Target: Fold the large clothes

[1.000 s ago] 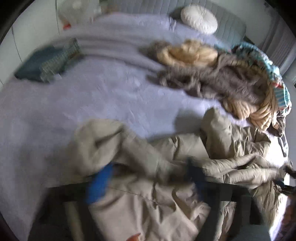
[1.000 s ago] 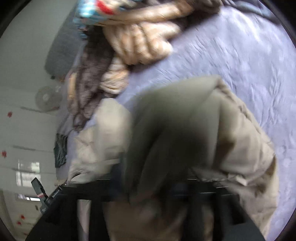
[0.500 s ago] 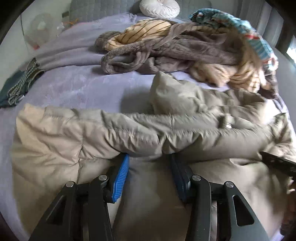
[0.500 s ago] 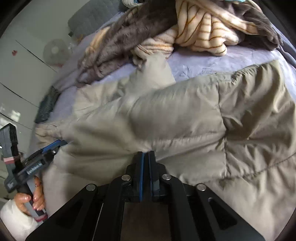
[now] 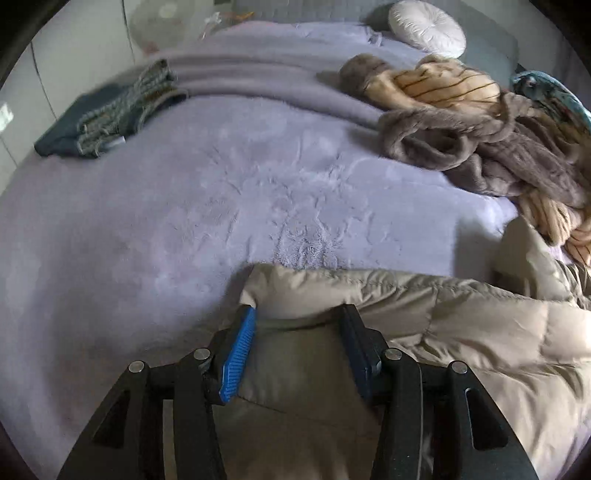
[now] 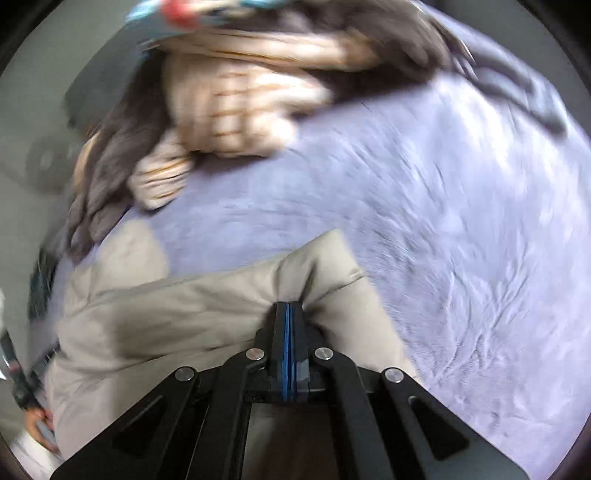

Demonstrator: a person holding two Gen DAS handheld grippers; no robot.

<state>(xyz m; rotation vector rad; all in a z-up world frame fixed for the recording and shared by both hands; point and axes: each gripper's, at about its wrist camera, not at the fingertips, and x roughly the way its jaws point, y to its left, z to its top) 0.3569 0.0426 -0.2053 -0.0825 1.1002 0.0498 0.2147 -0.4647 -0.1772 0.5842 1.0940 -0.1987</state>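
Note:
A beige puffer jacket [image 5: 461, 332] lies spread along the near side of the bed. My left gripper [image 5: 299, 314] is shut on the jacket's puffy left corner, which bulges between the blue pads [image 5: 240, 343]. In the right wrist view the jacket [image 6: 184, 314] runs off to the left. There my right gripper [image 6: 289, 304] is shut tight, and the jacket's right corner puckers at its tip. The picture is blurred. A hand [image 6: 37, 424] holding the other gripper shows at the left edge.
A lilac fleece cover [image 5: 221, 203] spreads over the bed. A heap of brown, cream-striped and teal clothes [image 5: 480, 140] lies at the far right. Folded dark clothes [image 5: 107, 118] sit at the far left. A round white cushion [image 5: 426, 27] rests by the headboard.
Both grippers went from wide jaws to gripping the jacket. The left view slid from the jacket's middle to its left corner. The right gripper now pinches the right corner, lower toward the bed.

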